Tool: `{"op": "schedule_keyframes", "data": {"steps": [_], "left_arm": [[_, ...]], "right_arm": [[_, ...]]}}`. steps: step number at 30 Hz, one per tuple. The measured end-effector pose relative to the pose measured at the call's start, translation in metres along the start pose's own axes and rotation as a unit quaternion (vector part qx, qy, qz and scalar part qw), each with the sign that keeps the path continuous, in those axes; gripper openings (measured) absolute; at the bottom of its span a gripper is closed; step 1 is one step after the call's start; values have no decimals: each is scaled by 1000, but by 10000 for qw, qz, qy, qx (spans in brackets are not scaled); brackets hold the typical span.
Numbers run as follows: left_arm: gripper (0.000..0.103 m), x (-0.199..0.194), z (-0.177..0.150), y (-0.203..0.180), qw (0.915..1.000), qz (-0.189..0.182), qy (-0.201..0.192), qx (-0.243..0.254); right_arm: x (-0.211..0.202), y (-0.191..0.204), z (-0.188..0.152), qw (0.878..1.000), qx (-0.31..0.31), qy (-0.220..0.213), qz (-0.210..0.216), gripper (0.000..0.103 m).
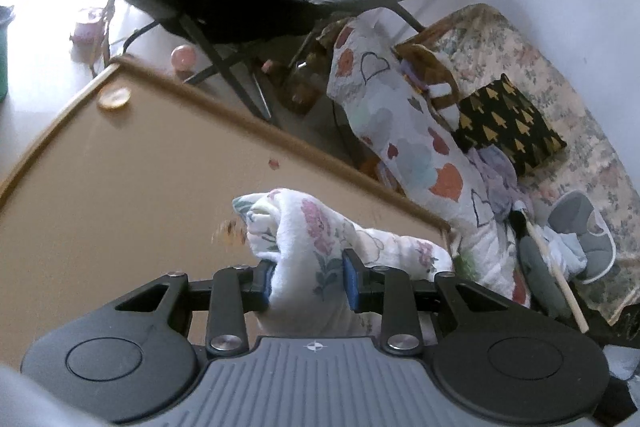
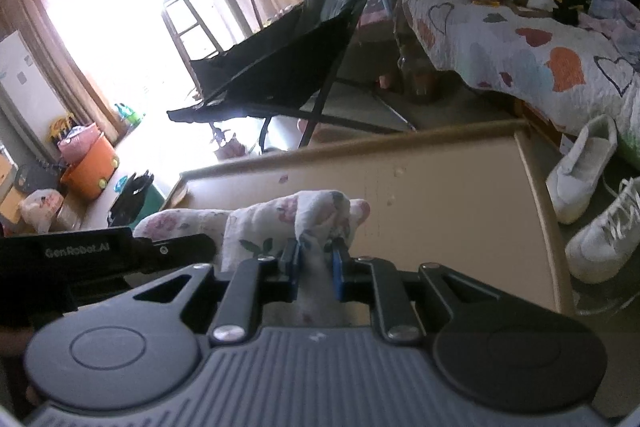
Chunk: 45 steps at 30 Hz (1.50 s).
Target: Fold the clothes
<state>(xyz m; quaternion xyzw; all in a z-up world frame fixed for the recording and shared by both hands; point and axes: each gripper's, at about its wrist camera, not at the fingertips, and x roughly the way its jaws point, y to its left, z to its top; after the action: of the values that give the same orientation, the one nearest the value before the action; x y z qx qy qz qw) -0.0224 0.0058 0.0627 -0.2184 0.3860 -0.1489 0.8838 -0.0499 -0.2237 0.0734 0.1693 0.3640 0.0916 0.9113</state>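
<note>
Floral cloth, white with pink blossoms and green leaves, looks light, soft and limp; it will likely sag and bunch wherever it is not supported, so the sensible places to hold it are its edges or corners, well apart, not a wad in the middle. It hangs gathered in a lump over the tan counter, stretched between the two claws and apparently lifted off the surface, though how far is unclear.

On the left, the left claw is clamped on a thick fold of the fabric, its blue pads pressing in from both sides and the cloth bulging forward past them. A small round item lies near the counter's far corner.

Further right, the right claw is pinched close together on a thinner twist of the same cloth, which puffs out just beyond its tips. Beside the counter on that side, a pair of white sneakers rests on the floor, with a heart-patterned quilt on the bed behind.
</note>
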Motion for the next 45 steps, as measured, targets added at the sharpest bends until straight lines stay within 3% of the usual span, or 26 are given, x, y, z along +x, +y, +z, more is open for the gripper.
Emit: {"op": "schedule_keyframes", "data": {"steps": [13,20,27,33,45], "left_arm": [[32,74,52,9,9994,197,-114,258],[36,102,60,19,9989,297,-45,373],[47,107,58,36,9990,174,-55,398],[47,94,56,47,9990,212,-214,344],[47,98,52,50,9978,405,-113,512]], "right_arm": [[59,-9,30,9997,-16,-109,-199,16],[83,-17,31,9995,17,5,-314,16],[90,-25,23,9995,96,-3,-305,18],[90,-27,21,9994,110,-51,-327,19],[88,-29,22,9994,68,-84,-321,20]]}}
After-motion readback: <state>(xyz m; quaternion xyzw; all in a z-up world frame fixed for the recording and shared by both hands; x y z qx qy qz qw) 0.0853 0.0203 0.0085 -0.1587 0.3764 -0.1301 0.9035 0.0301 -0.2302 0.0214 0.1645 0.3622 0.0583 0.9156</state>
